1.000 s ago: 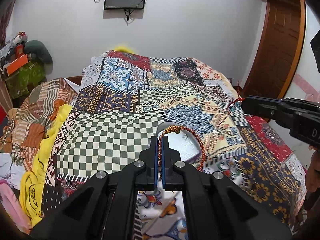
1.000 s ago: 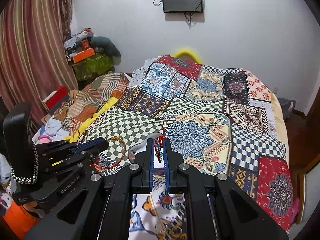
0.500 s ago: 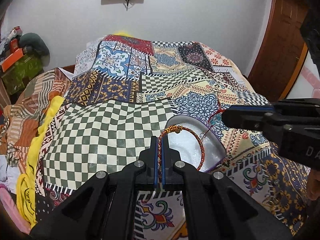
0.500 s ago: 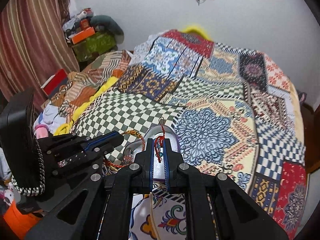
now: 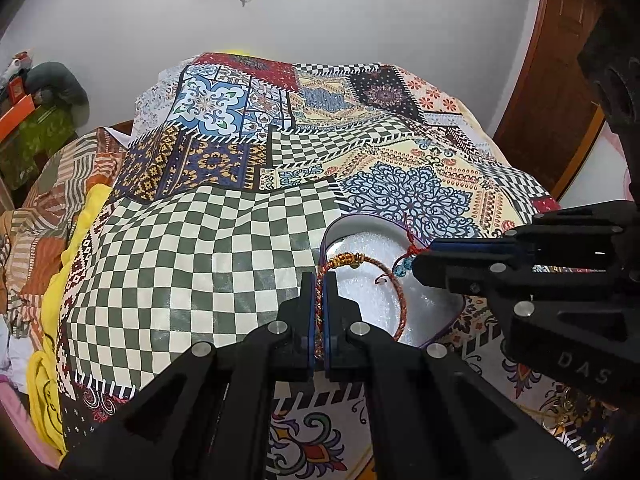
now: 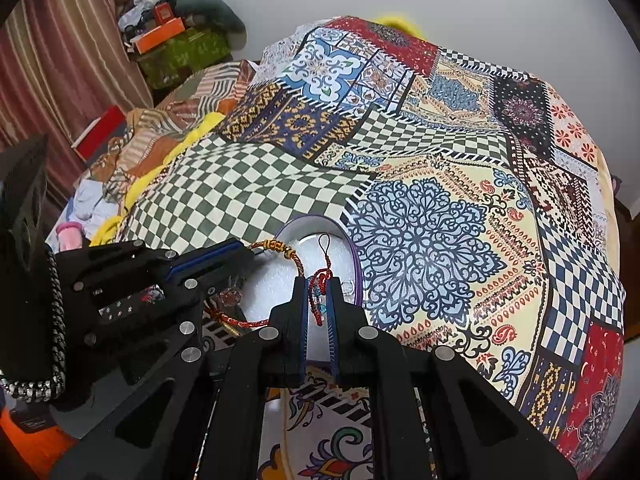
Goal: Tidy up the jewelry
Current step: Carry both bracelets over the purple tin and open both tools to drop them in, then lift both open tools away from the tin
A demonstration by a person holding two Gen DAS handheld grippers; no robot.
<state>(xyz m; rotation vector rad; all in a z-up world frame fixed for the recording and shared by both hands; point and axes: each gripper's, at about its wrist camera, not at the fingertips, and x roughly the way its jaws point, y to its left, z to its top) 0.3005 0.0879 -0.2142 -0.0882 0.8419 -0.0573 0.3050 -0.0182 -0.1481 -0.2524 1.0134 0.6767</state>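
A white heart-shaped tray with a purple rim (image 5: 451, 322) (image 6: 356, 256) lies on the patterned bedspread. My left gripper (image 5: 319, 280) is shut on a red braided bracelet with gold beads (image 5: 384, 270), holding it over the tray; the bracelet also shows in the right wrist view (image 6: 276, 246). My right gripper (image 6: 318, 288) holds a red cord charm with blue beads (image 6: 320, 276) between its fingers, over the tray. In the left wrist view the right gripper (image 5: 418, 258) reaches in from the right with the charm (image 5: 402, 266) at its tip.
The patchwork bedspread (image 5: 248, 240) covers the whole bed. Piled clothes and a yellow cloth (image 5: 52, 280) lie along the left side. A wooden door (image 5: 560, 60) stands at the right. Boxes and bags (image 6: 176, 40) sit in the far left corner by a curtain.
Both grippers have moved down and closer to the tray, and toward each other. Each keeps its piece of jewelry, now hanging just over the tray.
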